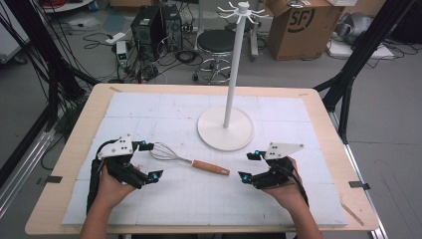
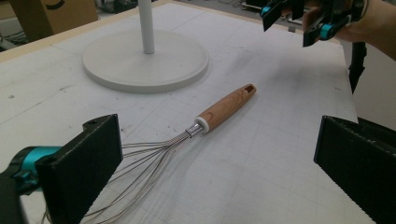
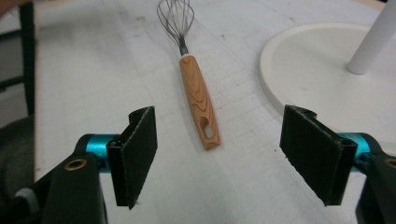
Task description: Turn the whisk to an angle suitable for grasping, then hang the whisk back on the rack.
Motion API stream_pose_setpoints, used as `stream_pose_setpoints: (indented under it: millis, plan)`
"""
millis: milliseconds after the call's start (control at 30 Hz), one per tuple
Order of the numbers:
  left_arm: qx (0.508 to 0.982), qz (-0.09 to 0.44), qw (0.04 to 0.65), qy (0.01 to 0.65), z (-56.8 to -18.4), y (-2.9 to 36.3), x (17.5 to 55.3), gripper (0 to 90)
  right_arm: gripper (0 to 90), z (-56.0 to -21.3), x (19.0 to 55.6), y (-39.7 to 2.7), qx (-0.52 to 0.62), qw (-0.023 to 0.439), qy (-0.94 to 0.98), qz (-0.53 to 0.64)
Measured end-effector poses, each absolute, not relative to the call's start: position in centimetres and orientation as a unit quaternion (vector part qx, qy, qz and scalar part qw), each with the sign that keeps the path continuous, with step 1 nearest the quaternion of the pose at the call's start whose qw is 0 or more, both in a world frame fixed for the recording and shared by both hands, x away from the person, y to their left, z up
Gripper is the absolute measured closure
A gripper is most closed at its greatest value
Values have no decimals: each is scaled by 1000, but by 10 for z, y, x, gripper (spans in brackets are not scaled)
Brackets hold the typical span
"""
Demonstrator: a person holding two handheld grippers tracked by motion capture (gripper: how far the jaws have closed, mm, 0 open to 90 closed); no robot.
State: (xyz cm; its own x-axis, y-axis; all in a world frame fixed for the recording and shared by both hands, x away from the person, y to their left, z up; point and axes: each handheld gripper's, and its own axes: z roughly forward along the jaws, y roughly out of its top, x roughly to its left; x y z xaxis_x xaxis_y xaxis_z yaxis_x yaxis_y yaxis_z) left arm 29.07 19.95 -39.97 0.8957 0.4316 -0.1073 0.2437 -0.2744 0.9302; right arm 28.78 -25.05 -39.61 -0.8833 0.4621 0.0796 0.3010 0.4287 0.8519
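From the high view, a wooden table [image 1: 318, 102] carries a white gridded mat [image 1: 199, 194] that covers most of its top. A whisk [image 1: 186, 160] with a wooden handle lies flat on the mat, wire head toward the left gripper [image 1: 150, 160], handle end toward the right gripper [image 1: 250, 166]. Both grippers are held low over the mat with jaws spread wide and nothing between them. Behind the whisk stands a white stand [image 1: 226, 127] — round base, tall pole, hooks at the top. On the grey floor beyond are a round stool [image 1: 216, 45], a cardboard box [image 1: 298, 27], a computer tower [image 1: 147, 26] and tangled cables.

In the left gripper view, the jaws stand far apart and empty; the whisk's [image 2: 187, 135] wire head lies just beside the left-hand jaw. The stand's base [image 2: 144, 63] sits further back.

In the right gripper view, the jaws are wide open and empty — the whisk's handle [image 3: 198, 100] points between them, apart from both, with the stand base [image 3: 317, 74] to the right.
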Motion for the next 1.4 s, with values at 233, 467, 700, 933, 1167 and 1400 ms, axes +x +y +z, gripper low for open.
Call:
stream_pose_setpoints:
  millis: [233,467,700,933,1167,1400]
  plan:
    - [796,80,562,212,-401,199,291,16,208,-391,277,-280,240,88,825,504]
    - [796,77,562,211,-402,199,293,16,162,-383,275,-305,259,100,805,524]
    - [795,70,565,210,-404,197,294,16,126,-381,275,-317,266,101,799,529]
    - [795,69,565,208,-405,196,294,16,24,-380,276,-327,267,104,791,540]
    - [790,72,572,208,-404,198,294,16,5,-383,276,-328,270,104,790,540]
    - [793,69,568,209,-405,197,295,16,6,-386,277,-329,279,105,789,537]
